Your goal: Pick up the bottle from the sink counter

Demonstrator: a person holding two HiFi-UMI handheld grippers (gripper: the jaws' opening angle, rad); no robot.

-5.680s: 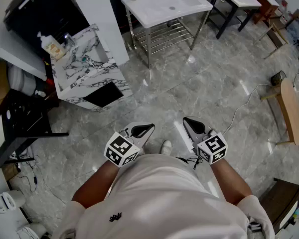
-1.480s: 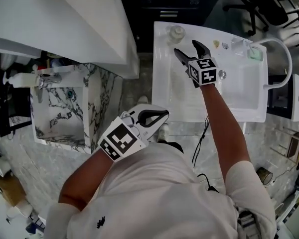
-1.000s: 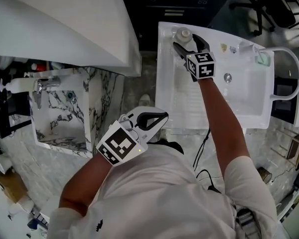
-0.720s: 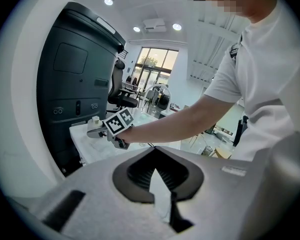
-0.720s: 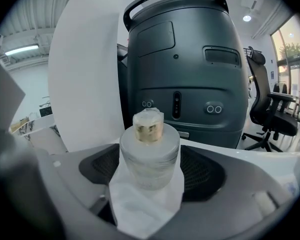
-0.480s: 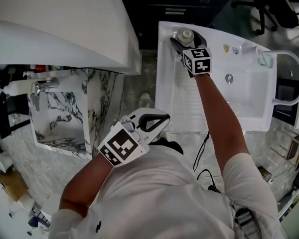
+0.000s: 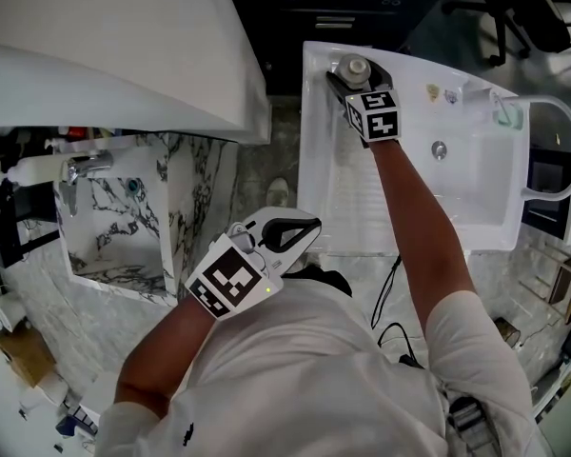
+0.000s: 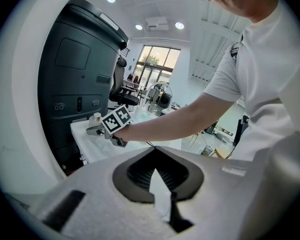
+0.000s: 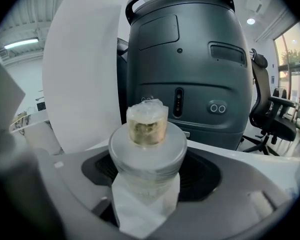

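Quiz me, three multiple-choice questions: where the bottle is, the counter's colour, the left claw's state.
1. The bottle stands: A in the basin; B on the sink counter's corner; C on the floor.
2. The sink counter is: A white; B black; C red.
3. The left claw is: A shut, empty; B holding the bottle; C holding a cloth.
B: counter's corner, between the jaws of the right claw, which have just been closing. A: head view shows white. A: its tips meet on nothing.
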